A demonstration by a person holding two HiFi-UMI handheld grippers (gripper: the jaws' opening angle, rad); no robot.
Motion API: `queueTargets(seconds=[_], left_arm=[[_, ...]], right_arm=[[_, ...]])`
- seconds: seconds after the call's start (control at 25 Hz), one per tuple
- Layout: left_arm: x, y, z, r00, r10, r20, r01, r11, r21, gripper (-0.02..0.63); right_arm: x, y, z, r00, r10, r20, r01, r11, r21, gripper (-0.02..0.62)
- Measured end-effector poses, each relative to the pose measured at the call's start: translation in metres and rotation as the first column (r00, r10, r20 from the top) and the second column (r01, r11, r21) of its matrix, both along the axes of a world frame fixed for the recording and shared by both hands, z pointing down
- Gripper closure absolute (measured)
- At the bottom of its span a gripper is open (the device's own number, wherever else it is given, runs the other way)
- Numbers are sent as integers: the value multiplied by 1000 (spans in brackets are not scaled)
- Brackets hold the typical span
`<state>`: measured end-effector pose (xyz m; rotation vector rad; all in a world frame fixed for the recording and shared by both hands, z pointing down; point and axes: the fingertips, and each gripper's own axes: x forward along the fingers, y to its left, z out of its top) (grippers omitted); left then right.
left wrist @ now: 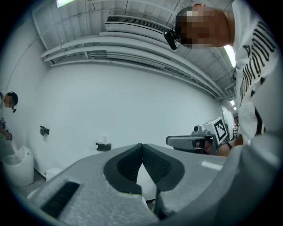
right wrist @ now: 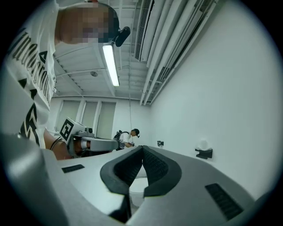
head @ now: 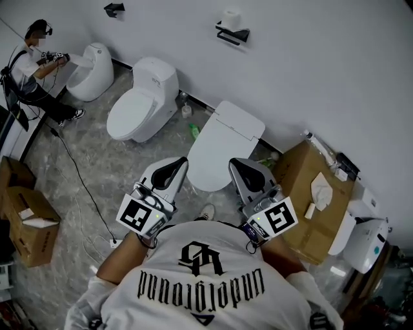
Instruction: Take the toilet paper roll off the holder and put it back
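A white toilet paper roll (head: 231, 19) sits on a black wall holder (head: 231, 35) high on the white wall, far ahead of both grippers. The roll (left wrist: 104, 139) shows small on its holder (left wrist: 104, 146) in the left gripper view, and the roll (right wrist: 203, 144) on the holder (right wrist: 204, 153) appears in the right gripper view. My left gripper (head: 178, 165) is held close to my chest, jaws shut and empty. My right gripper (head: 237, 166) is beside it, also shut with nothing between its fingers. Both point level toward the wall.
Three white toilets stand along the wall: one (head: 222, 145) straight ahead, one (head: 142, 102) to its left, one (head: 91, 71) at far left where another person (head: 29, 71) works. Cardboard boxes stand at right (head: 310, 193) and at left (head: 26, 216). A second black holder (head: 113, 8) hangs on the wall.
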<state>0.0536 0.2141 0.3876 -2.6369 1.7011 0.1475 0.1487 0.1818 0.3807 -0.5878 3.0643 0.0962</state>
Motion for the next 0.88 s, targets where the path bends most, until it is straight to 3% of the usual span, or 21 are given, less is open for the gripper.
queueTargets(seconds=[0.48, 0.88], left_arm=[[6, -87, 0, 999, 47, -16, -47, 999, 3, 592], [-21, -164, 3, 994, 112, -10, -112, 994, -3, 592]], right_arm=[[6, -77, 0, 999, 50, -15, -50, 999, 3, 583], [-27, -146, 7, 993, 116, -31, -116, 993, 4, 583]])
